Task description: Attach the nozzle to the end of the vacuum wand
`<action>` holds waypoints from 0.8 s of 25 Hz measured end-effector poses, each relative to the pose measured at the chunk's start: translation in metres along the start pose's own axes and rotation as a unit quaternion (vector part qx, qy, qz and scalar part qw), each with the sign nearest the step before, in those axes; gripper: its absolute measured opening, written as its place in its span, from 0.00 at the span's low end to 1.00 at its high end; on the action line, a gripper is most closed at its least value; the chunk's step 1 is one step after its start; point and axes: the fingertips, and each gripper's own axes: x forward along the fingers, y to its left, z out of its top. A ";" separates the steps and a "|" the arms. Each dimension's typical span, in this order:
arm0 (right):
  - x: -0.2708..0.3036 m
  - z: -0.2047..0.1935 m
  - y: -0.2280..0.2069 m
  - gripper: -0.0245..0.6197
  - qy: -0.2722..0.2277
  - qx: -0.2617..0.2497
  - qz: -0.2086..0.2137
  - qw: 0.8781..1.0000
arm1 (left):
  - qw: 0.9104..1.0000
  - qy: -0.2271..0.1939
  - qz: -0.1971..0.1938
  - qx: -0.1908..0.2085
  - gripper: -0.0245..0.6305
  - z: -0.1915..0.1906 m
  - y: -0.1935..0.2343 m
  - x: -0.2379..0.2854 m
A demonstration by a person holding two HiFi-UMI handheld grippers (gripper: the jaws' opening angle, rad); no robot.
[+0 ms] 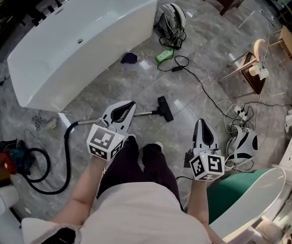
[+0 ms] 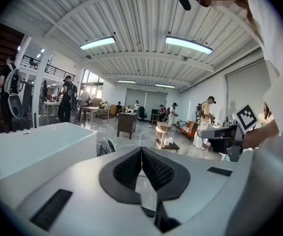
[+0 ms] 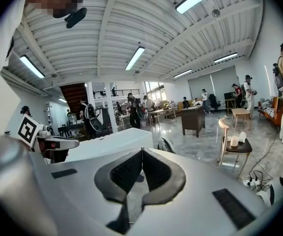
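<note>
Left claw [image 1: 129,105] and right claw [image 1: 200,122] are closed and empty above the floor [image 1: 110,80]; the black nozzle [image 1: 164,109] lies there, seemingly on the wand [image 1: 144,114] end; probably rigid, light; grip its neck.

A: Hidden in the head view?
B: Middle stretch of the vacuum wand [image 1: 144,114], behind the left gripper [image 1: 130,107].
A: Too small to tell?
B: Far people [image 2: 68,101] across the hall

Both hand-held grippers [image 1: 130,105] [image 1: 200,122] closed, empty
</note>
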 end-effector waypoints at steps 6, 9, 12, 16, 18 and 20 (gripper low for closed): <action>-0.010 0.010 -0.012 0.06 -0.006 -0.004 -0.019 1.000 | 1.000 -0.008 -0.005 0.002 0.05 0.014 -0.003 0.003; -0.012 0.014 -0.017 0.06 -0.007 -0.014 -0.025 1.000 | 1.000 -0.011 -0.005 0.003 0.05 0.020 -0.005 0.006; -0.014 0.014 -0.026 0.06 -0.005 -0.009 -0.026 1.000 | 1.000 -0.013 -0.006 0.001 0.05 0.023 -0.008 0.009; -0.013 0.012 -0.035 0.06 -0.003 -0.011 -0.033 0.999 | 1.000 -0.008 -0.004 0.000 0.05 0.019 -0.010 0.011; -0.012 0.013 -0.036 0.06 -0.006 -0.011 -0.032 0.999 | 1.000 -0.006 -0.005 -0.001 0.05 0.017 -0.011 0.011; -0.011 0.014 -0.036 0.06 -0.007 -0.011 -0.029 1.000 | 1.000 -0.001 -0.006 0.001 0.05 0.014 -0.012 0.012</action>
